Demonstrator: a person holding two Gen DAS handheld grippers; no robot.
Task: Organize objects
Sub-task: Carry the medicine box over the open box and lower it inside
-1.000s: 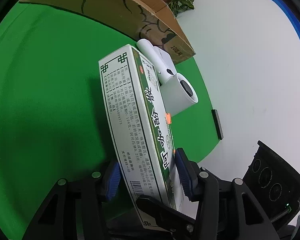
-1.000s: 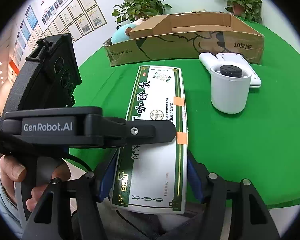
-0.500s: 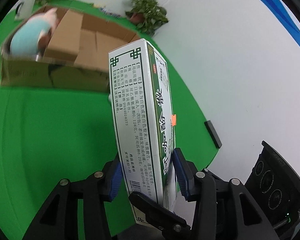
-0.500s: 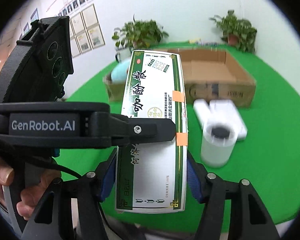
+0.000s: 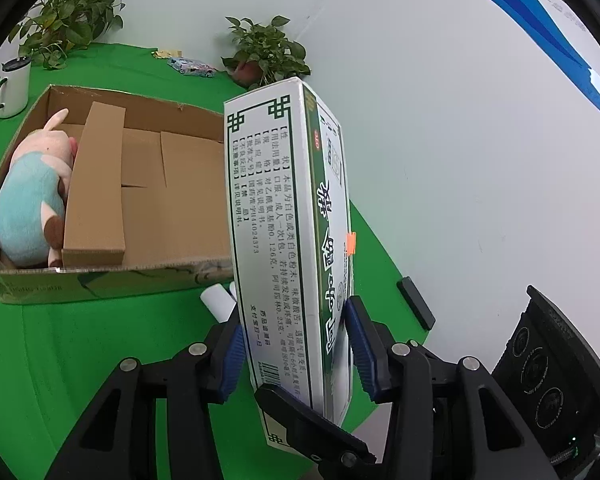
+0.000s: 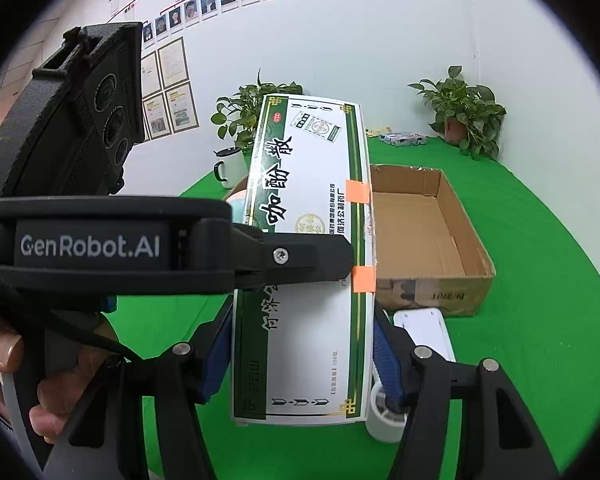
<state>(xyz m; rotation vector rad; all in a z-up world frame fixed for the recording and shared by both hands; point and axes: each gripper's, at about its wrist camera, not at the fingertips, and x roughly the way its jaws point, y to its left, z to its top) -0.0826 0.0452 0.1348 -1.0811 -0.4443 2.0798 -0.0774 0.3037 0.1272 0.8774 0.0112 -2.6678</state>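
One medicine box [image 5: 284, 248] clamped by both my tools, my left gripper [image 5: 294, 344] pinching its narrow faces, my right gripper [image 6: 304, 360] gripping its long edges, one cardboard box [image 5: 148, 272] ahead below, one plush toy [image 5: 32, 208] inside it, two potted plants [image 5: 266, 54] beyond, one mug [image 5: 12, 88] far left.

Both grippers point downward, jaws partly spread. The left gripper [image 5: 294, 344] clamps across the narrow faces between its jaws; the right gripper [image 6: 300, 356] clamps across the wider face.
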